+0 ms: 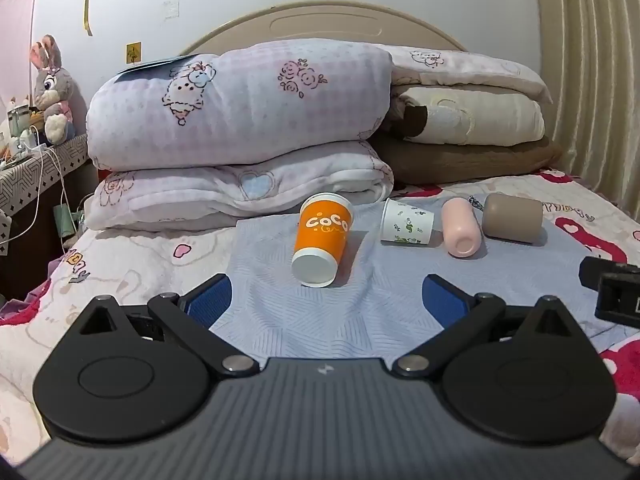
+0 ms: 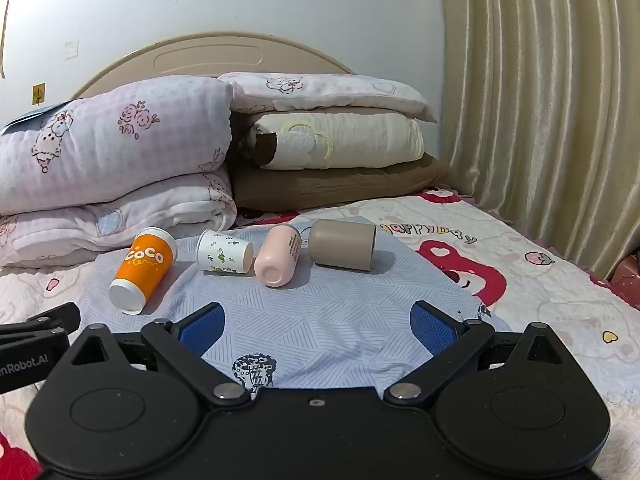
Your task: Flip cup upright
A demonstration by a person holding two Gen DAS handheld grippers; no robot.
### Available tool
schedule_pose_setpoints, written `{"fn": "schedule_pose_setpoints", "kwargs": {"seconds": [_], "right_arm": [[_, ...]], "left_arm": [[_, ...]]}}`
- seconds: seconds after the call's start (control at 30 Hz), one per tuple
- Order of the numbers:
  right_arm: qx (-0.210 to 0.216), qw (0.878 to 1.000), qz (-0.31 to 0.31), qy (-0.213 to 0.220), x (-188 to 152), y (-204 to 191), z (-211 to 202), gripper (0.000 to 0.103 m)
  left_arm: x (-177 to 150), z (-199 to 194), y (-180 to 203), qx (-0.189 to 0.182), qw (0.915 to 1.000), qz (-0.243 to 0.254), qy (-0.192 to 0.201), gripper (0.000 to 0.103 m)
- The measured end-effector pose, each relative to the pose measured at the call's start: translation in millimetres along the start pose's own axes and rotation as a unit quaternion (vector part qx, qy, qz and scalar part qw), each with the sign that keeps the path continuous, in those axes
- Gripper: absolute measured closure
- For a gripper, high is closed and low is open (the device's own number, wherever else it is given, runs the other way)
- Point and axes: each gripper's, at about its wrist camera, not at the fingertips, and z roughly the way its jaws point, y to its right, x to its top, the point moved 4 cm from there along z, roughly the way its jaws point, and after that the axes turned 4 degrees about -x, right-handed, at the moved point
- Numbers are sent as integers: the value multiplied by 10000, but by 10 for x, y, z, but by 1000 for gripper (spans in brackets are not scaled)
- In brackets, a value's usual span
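Several cups lie on their sides on a pale blue cloth [image 1: 320,312] on the bed. An orange "CoCo" paper cup [image 1: 322,238] [image 2: 142,268] lies with its base toward me. Right of it lie a white leaf-print paper cup [image 1: 406,223] [image 2: 224,256], a pink cup [image 1: 460,227] [image 2: 278,258] and a taupe cup [image 1: 512,218] [image 2: 342,245]. My left gripper [image 1: 326,298] is open and empty, just short of the orange cup. My right gripper [image 2: 318,326] is open and empty, short of the pink cup.
Folded quilts [image 1: 240,120] and pillows [image 1: 468,120] are stacked behind the cups against the headboard. Curtains [image 2: 540,120] hang on the right. A bedside table with a plush rabbit [image 1: 52,88] and cables stands at the left. The other gripper shows at each view's edge [image 1: 612,292] [image 2: 36,344].
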Motion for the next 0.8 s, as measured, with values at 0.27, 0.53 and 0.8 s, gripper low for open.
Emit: {"fn": "schedule_pose_setpoints", "kwargs": {"seconds": [0.27, 0.53, 0.8], "right_arm": [[6, 10000, -2, -7, 4, -5, 6, 2], [-15, 10000, -51, 0, 8, -12, 10, 2], [-21, 10000, -59, -10, 15, 27, 15, 2]], "left_arm": [[-24, -5, -5, -30, 10000, 48, 20, 0], [-17, -2, -33, -92, 10000, -16, 1, 0], [-7, -7, -4, -102, 9999, 19, 121, 0]]}}
